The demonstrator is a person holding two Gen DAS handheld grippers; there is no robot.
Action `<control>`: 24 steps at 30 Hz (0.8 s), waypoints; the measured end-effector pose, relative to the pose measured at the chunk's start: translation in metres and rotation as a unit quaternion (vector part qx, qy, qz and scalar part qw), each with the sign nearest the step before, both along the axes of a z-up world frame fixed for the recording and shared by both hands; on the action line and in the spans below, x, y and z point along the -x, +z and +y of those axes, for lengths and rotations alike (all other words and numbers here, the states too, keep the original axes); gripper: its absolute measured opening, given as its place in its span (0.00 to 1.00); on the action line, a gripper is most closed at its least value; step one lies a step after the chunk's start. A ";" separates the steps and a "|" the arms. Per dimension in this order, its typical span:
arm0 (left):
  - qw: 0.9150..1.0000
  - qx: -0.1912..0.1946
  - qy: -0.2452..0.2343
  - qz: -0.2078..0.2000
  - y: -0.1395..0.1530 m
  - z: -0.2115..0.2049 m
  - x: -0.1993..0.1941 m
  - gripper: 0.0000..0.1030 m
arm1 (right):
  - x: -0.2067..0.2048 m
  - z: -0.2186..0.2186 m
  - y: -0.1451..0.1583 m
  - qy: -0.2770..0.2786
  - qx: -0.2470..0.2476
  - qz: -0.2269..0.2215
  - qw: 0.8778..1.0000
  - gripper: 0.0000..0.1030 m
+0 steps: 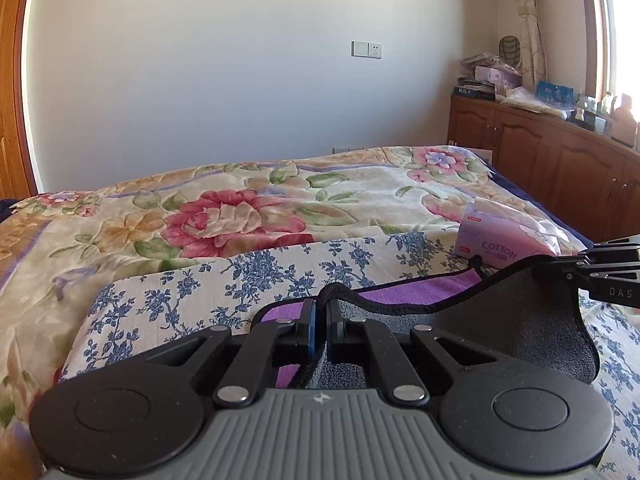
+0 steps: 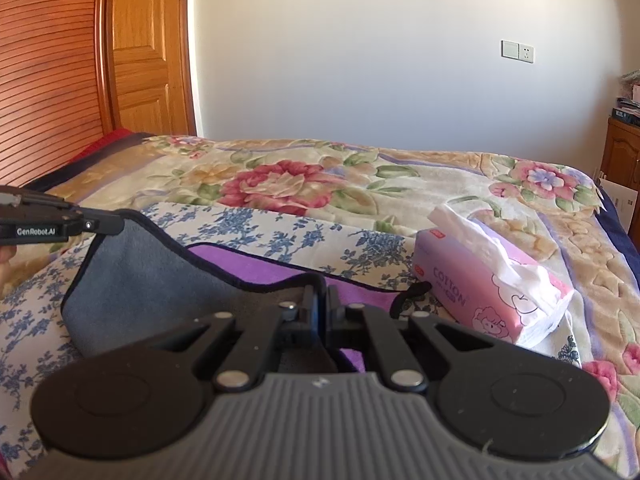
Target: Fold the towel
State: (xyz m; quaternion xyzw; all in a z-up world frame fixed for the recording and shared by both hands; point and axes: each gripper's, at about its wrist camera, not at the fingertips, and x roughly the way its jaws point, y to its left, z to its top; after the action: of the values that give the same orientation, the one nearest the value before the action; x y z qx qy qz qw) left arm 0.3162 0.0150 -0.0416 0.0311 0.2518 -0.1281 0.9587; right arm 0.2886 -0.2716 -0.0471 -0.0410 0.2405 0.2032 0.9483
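Note:
The towel [image 1: 516,320] is purple on one face and grey on the other, with a dark hem. It lies on a blue-flowered cloth [image 1: 168,300] on the bed. My left gripper [image 1: 320,312] is shut on the towel's near edge and lifts it. My right gripper [image 2: 322,300] is shut on the same edge further right. The lifted grey side [image 2: 132,280] sags between the two. The purple face [image 2: 244,264] lies flat behind. Each gripper shows in the other's view: the right one [image 1: 580,266] and the left one [image 2: 116,224].
A pink tissue pack [image 2: 492,288] lies on the bed right of the towel, also in the left wrist view [image 1: 500,240]. A floral blanket [image 1: 240,208] covers the bed. A wooden cabinet [image 1: 560,160] with clutter stands at the right, a wooden headboard [image 2: 44,80] at the left.

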 end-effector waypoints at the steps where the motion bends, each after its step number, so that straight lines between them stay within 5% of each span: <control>1: 1.000 0.001 0.000 -0.001 -0.001 -0.001 -0.003 0.06 | -0.002 0.000 -0.001 -0.001 0.001 0.000 1.000 0.04; 24: 0.999 0.014 0.040 -0.015 -0.001 -0.001 -0.044 0.06 | -0.040 -0.002 -0.002 -0.019 -0.007 -0.031 0.999 0.04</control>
State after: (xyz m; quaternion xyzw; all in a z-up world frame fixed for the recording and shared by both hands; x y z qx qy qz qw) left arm 0.3601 0.0136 -0.0430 0.0098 0.2369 -0.0930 0.9670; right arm 0.3286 -0.2734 -0.0495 -0.0363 0.2101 0.1850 0.9593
